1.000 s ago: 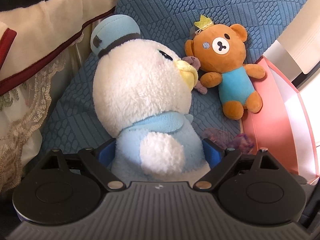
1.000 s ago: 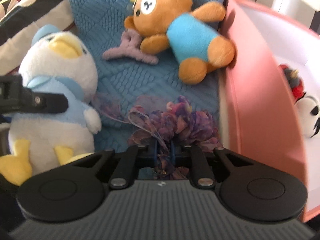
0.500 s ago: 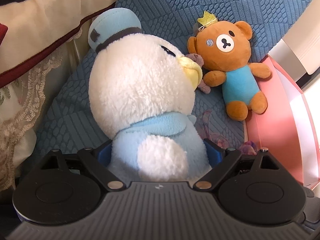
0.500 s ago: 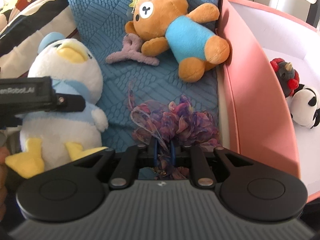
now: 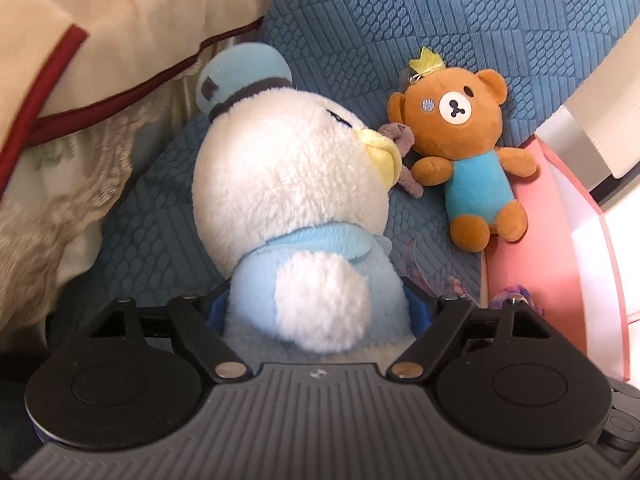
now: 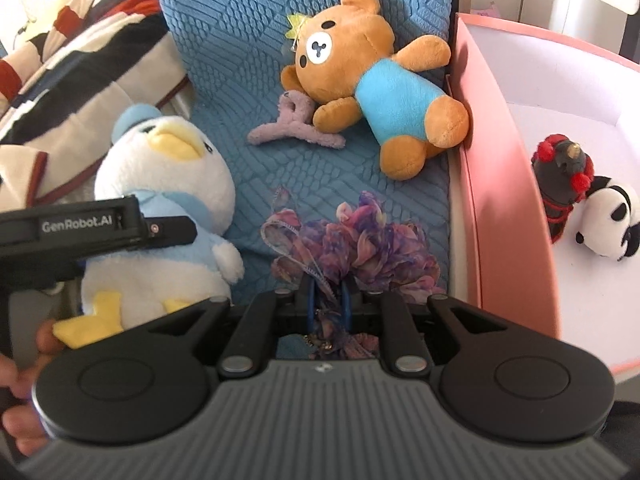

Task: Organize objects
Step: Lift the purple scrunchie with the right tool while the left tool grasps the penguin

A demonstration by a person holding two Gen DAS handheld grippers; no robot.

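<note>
A white and light-blue duck plush (image 5: 288, 184) with a blue hat sits between the blue pads of my left gripper (image 5: 320, 308). Its jaws are closing and press on the plush's body. In the right wrist view the same duck (image 6: 168, 184) shows at the left, with one left finger (image 6: 168, 232) across it. My right gripper (image 6: 328, 300) is shut on a purple floral fabric scrunchie (image 6: 352, 244), held over the blue quilted cover (image 6: 240, 40). A brown bear plush (image 6: 360, 68) in a blue shirt lies further back against the pink box (image 6: 500, 160).
A fuzzy mauve clip (image 6: 296, 128) lies beside the bear's head. Inside the pink box rest a panda plush (image 6: 608, 220) and a dark figure with red pompoms (image 6: 560, 176). A striped blanket (image 6: 80, 52) and a cream cushion (image 5: 120, 20) crowd the left side.
The right gripper has risen with the scrunchie, so more of the box's inside shows. The left gripper's jaws have narrowed on the duck and lifted a little.
</note>
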